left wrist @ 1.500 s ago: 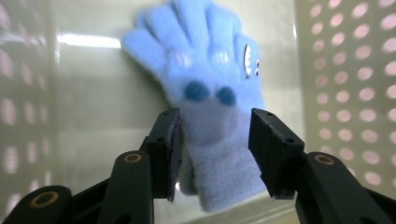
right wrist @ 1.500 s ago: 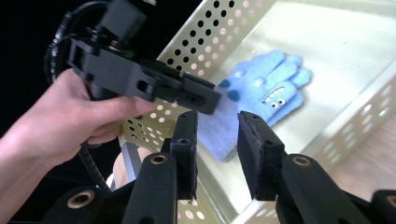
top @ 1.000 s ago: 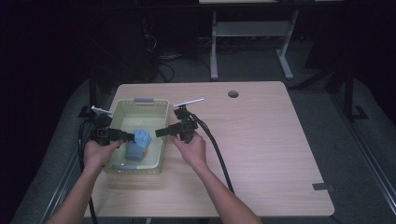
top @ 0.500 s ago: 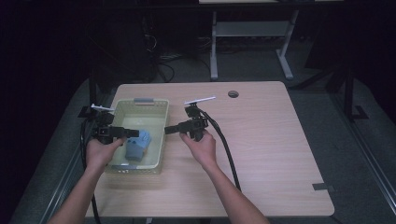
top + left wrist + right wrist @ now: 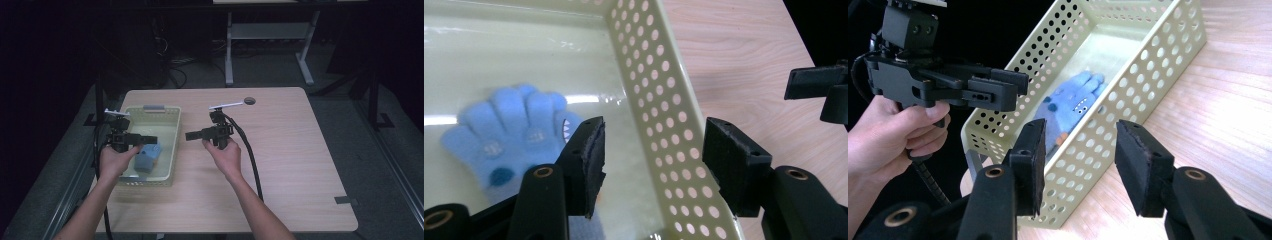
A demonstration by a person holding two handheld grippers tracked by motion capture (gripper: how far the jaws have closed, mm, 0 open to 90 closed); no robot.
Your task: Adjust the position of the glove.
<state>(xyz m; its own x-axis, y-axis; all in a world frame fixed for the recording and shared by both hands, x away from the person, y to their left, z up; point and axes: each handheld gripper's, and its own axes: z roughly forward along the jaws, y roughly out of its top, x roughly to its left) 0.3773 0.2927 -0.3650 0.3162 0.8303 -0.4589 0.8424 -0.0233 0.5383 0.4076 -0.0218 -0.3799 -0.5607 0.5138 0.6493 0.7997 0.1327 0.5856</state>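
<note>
Both tongs, left [image 5: 651, 165] and right [image 5: 1079, 165], wide open, empty, beside the basket [image 5: 172, 145] with a blue glove [image 5: 147, 157].

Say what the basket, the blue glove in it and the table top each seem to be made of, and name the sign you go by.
Basket: probably plastic, pale yellow-green, with walls of even round holes and a glossy floor that reflects light.
Glove: soft fleece or knit, with a fuzzy, matt blue surface and small sewn or printed marks.
Table top: wood or wood-look laminate, light grain lines, smooth; which one cannot be told.
</note>
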